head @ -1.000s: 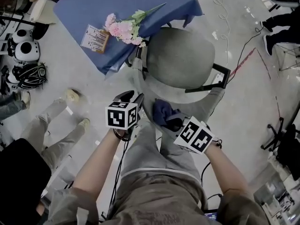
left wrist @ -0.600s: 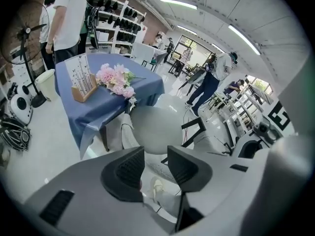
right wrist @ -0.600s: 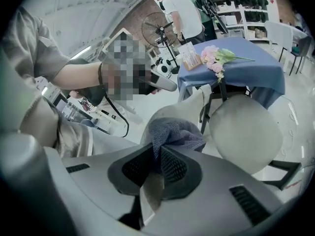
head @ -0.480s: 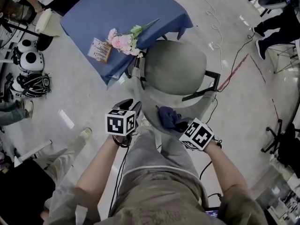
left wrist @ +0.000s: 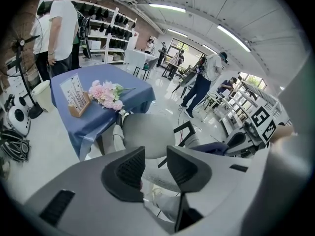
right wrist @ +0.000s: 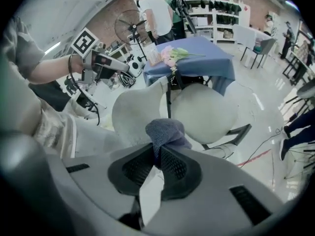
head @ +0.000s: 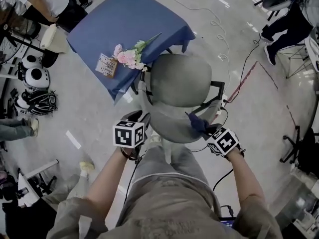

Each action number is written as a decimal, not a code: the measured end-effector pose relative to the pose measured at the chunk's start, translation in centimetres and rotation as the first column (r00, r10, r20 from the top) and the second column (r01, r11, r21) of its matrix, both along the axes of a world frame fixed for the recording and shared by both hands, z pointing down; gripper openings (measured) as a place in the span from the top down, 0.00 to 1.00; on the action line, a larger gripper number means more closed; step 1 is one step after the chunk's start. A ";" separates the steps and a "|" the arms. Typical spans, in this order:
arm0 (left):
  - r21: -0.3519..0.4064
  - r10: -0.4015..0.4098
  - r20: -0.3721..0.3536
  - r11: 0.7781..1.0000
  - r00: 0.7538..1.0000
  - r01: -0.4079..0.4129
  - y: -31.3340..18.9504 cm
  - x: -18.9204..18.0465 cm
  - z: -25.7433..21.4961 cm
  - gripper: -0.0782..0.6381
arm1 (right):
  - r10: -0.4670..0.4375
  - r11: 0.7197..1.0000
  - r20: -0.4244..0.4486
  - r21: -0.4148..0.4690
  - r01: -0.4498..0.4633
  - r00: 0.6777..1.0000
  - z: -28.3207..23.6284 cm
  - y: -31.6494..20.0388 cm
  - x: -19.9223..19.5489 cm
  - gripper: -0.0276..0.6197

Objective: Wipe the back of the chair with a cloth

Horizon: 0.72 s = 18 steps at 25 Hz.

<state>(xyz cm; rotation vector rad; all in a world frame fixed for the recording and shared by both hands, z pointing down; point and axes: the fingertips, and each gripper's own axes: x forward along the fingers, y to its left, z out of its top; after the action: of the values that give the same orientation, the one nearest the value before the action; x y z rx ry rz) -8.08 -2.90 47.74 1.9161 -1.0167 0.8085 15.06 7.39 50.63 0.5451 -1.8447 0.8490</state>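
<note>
One cloth point(right wrist: 166, 132) pinched by right gripper point(right wrist: 157, 157); left gripper point(left wrist: 155, 155) fingers, just closing, ajar, empty.

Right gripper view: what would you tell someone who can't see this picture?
The right gripper pinches a dark blue cloth by the back of a grey chair. Behind it stands a blue-covered table with pink flowers.

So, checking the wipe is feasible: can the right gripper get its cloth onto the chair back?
Probably yes. The right gripper is shut on the cloth, which sits at the right edge of the chair back, with nothing between them.
</note>
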 end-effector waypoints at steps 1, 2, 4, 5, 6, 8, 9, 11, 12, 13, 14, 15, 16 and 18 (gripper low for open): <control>0.009 0.001 -0.005 1.000 1.000 -0.001 -0.2 0.2 -0.5 0.68 | 0.032 0.999 -0.002 0.034 -0.032 0.999 -0.7 -0.7 0.7 0.87; 0.021 0.002 -0.010 1.000 1.000 -0.002 -0.4 0.4 -1.1 0.68 | 0.061 0.996 -0.001 0.072 -0.060 0.998 -1.5 -1.5 1.3 0.87; 0.051 -0.002 -0.014 0.999 1.000 0.002 -1.1 0.7 -2.3 0.68 | 0.106 0.981 0.016 0.159 -0.107 0.994 -3.5 -3.2 2.2 0.87; 0.067 -0.003 -0.010 0.998 1.000 0.004 -1.5 0.8 -2.9 0.69 | 0.125 0.970 0.038 0.206 -0.130 0.991 -4.7 -4.1 2.5 0.87; 0.082 -0.002 -0.004 0.997 1.000 0.002 -2.0 0.9 -3.4 0.70 | 0.144 0.955 0.072 0.251 -0.158 0.987 -6.1 -4.9 2.6 0.87; 0.120 0.008 0.002 0.993 1.000 -0.008 -2.8 1.3 -4.7 0.70 | 0.183 0.919 0.153 0.325 -0.224 0.971 -9.2 -6.5 2.5 0.87; 0.142 0.014 0.004 0.990 1.000 -0.014 -3.3 1.6 -5.4 0.70 | 0.194 0.899 0.189 0.358 -0.252 0.962 -10.7 -7.3 2.4 0.87; 0.187 0.022 0.012 0.982 1.000 -0.024 -4.2 2.0 -6.9 0.70 | 0.199 0.858 0.243 0.424 -0.288 0.949 -13.7 -8.8 2.2 0.87; 0.213 0.025 0.017 0.977 1.000 -0.028 -4.6 2.2 -7.8 0.70 | 0.197 0.836 0.267 0.456 -0.304 0.943 -15.2 -9.6 2.1 0.87; 0.239 0.029 0.020 0.970 0.999 -0.033 -5.0 2.4 -8.8 0.71 | 0.198 0.812 0.294 0.485 -0.324 0.935 -16.8 -10.4 2.0 0.87; 0.269 0.035 0.023 0.962 0.999 -0.040 -5.4 2.6 -9.9 0.71 | 0.200 0.786 0.323 0.511 -0.348 0.925 -18.4 -11.1 1.9 0.87; 0.302 0.040 0.026 0.952 0.999 -0.046 -5.8 2.8 -11.1 0.73 | 0.200 0.759 0.354 0.534 -0.373 0.913 -20.0 -11.8 1.8 0.87; 0.337 0.046 0.030 0.940 0.998 -0.054 -6.1 3.0 -12.5 0.73 | 0.198 0.732 0.384 0.554 -0.397 0.902 -21.6 -12.4 1.7 0.87; 0.411 0.063 0.046 0.909 0.997 -0.077 -6.8 3.4 -15.5 0.74 | 0.184 0.679 0.435 0.592 -0.434 0.881 -24.8 -13.5 1.4 0.87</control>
<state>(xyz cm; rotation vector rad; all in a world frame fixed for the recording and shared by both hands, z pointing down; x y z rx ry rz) -4.69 -9.74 32.28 2.3142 -1.2190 0.7048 16.48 -6.15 25.84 1.2832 -2.4365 0.4645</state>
